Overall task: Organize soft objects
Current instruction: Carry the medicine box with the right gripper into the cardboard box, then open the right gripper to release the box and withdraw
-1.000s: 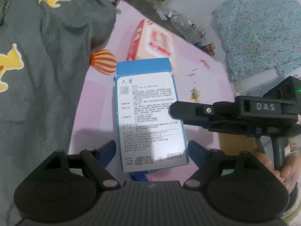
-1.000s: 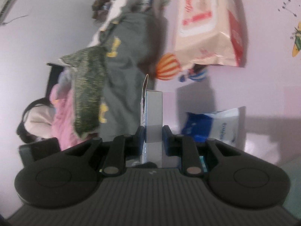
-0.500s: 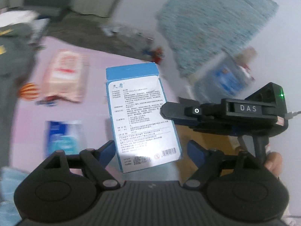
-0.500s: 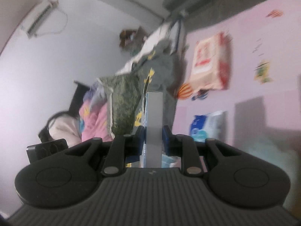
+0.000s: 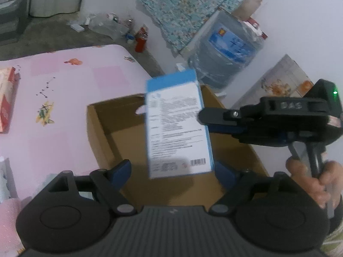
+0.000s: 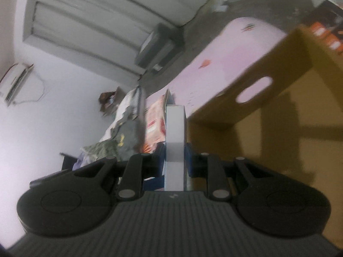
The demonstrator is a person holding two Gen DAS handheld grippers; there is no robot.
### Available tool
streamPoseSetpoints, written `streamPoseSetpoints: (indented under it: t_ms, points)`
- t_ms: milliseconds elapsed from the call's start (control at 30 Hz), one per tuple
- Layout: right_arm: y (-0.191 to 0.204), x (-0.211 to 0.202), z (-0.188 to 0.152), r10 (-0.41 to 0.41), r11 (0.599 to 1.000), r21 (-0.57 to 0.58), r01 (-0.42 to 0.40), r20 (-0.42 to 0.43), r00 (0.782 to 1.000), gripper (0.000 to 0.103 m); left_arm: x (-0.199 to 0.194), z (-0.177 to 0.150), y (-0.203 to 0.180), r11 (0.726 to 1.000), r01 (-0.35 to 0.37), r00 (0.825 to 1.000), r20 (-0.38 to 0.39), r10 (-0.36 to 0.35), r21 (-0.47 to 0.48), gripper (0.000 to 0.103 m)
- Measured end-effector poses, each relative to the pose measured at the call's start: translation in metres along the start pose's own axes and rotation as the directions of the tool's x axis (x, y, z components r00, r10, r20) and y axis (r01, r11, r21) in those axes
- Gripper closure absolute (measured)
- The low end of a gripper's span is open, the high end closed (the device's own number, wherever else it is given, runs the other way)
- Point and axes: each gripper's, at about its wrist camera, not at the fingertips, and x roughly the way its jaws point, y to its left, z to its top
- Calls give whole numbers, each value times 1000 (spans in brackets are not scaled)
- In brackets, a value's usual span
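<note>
Blue-and-white carton over open cardboard box.
Right gripper (image 6: 175,162) clamped on the blue-and-white carton (image 5: 179,126), held above the cardboard box (image 5: 103,132) on pink mat (image 5: 64,98). Left gripper (image 5: 172,168) jaws apart, holding nothing.

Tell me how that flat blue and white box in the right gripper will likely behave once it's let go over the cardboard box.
The blue and white box looks like thin, stiff card, so it probably keeps its shape. The right gripper pinches its narrow sides. Being tall and slim, it will likely tip flat inside the cardboard box rather than stand.
</note>
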Motion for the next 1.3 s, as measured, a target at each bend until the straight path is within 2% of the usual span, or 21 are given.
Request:
streamPoseSetpoints:
  t_ms: [133, 200, 333, 433, 533, 667, 800, 933, 1067, 1100, 1133, 1300]
  points:
    - [-20, 27, 13, -69, 998, -16, 68, -58, 996, 84, -25, -6, 25, 999, -48, 998, 47, 50, -24, 17]
    - [-27, 46, 18, -113, 993, -45, 109, -96, 989, 84, -39, -10, 37, 997, -75, 994, 74, 78, -34, 16]
    - [-39, 94, 20, -159, 985, -99, 142, -192, 968, 84, -58, -19, 59, 990, -128, 986, 97, 134, -64, 15]
    - [-47, 121, 15, -250, 962, -168, 217, -209, 946, 83, -67, -32, 78, 983, -149, 982, 97, 159, -104, 15]
    - [-64, 134, 14, -304, 947, -170, 272, -204, 931, 79, -79, -47, 93, 978, -156, 980, 103, 171, -135, 15]
    - [-84, 137, 17, -313, 948, -123, 293, -192, 930, 74, -85, -63, 105, 972, -163, 978, 103, 182, -167, 14]
    - [-98, 148, 12, -289, 957, -52, 284, -210, 934, 69, -89, -76, 115, 966, -172, 977, 92, 192, -196, 14]
    - [-92, 163, 1, -266, 964, -64, 258, -195, 944, 68, -96, -83, 118, 961, -184, 972, 109, 210, -208, 14]
    - [-84, 174, -11, -261, 965, -72, 252, -201, 944, 67, -104, -92, 118, 956, -196, 966, 127, 226, -217, 13]
    - [-82, 176, -12, -270, 962, -80, 259, -192, 943, 65, -106, -95, 119, 954, -202, 963, 133, 235, -219, 12]
    - [-81, 177, -12, -267, 963, -80, 255, -197, 943, 58, -110, -98, 119, 952, -211, 959, 142, 245, -220, 12]
    - [-79, 162, -10, -252, 967, -25, 252, -173, 952, 46, -131, -108, 124, 943, -241, 941, 182, 285, -227, 12]
